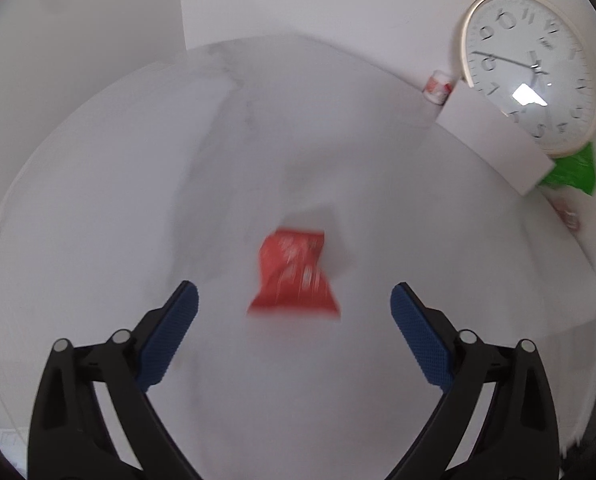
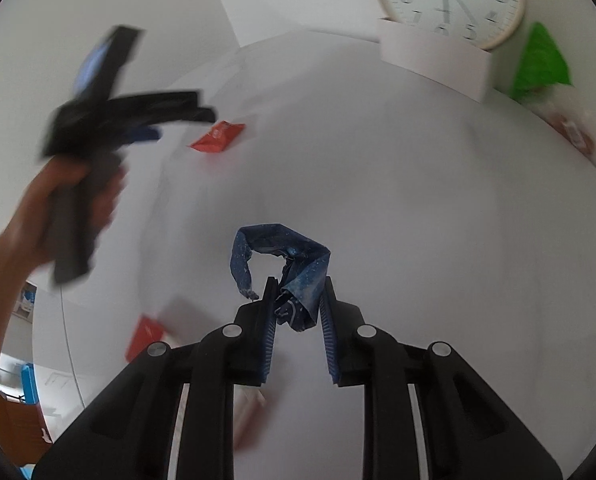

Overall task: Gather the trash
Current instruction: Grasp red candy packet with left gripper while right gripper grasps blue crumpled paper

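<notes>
Left claw (image 1: 293, 300) spread wide above the white table (image 1: 97, 240), nothing between its blue pads (image 1: 169, 340). A red wrapper (image 1: 293, 276) lies flat on the table just ahead of the gap (blurred in the left wrist view).

Right claw (image 2: 298, 300) pinches a crumpled dark blue wrapper (image 2: 289, 264), which loops up beyond the fingertips, lifted off the surface.

From the right wrist view: left hand (image 2: 77, 200) grips its tool at left; a second red wrapper (image 2: 145, 336) lies near the table edge.

Far side: round wall clock (image 1: 530, 72), white box (image 1: 494, 140), green bag (image 1: 574, 172).
</notes>
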Motion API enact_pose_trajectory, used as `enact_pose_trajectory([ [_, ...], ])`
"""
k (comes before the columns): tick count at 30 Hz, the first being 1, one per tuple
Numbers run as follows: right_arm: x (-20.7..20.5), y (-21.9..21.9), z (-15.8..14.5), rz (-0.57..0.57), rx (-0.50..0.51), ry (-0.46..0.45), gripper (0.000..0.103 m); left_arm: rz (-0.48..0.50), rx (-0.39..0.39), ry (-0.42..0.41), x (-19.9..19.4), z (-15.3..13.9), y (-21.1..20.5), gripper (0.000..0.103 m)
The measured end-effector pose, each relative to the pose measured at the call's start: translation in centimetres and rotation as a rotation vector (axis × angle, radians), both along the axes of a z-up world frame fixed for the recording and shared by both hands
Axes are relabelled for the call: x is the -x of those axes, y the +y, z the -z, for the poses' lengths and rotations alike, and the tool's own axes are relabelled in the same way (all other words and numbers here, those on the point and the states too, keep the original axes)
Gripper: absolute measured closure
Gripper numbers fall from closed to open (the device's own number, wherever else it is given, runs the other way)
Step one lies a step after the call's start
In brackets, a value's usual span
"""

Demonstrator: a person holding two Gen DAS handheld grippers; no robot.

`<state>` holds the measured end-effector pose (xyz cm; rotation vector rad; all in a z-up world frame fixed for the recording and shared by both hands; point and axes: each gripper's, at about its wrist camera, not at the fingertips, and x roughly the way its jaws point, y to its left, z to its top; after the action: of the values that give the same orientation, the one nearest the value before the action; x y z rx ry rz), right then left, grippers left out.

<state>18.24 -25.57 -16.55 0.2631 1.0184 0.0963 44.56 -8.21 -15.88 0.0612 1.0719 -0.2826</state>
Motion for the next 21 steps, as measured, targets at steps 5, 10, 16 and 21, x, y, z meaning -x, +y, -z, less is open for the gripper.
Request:
enact_pose_trajectory([
  [5,1.7,-1.5,0.0,0.031,-0.040,0.001,0.080,0.022,-0.095,0.083,-2.3,3.5,-2.0,0.044],
  [10,1.6,-1.9,-0.3,0.036,-0.066,-0.006,0.080,0.031,-0.126,0.083,-1.9,3.8,-2.1,0.058],
  [16,2.1,-1.0,-1.0,0.016,-0.069,-0.020,0.080,0.019,-0.133,0.049,0.8,2.3,-0.9,0.062],
  [21,3.0,1.2,-2.9,-0.036,-0.056,-0.041,0.080,0.008,-0.083,-0.012,5.8,-1.6,2.1,0.062],
])
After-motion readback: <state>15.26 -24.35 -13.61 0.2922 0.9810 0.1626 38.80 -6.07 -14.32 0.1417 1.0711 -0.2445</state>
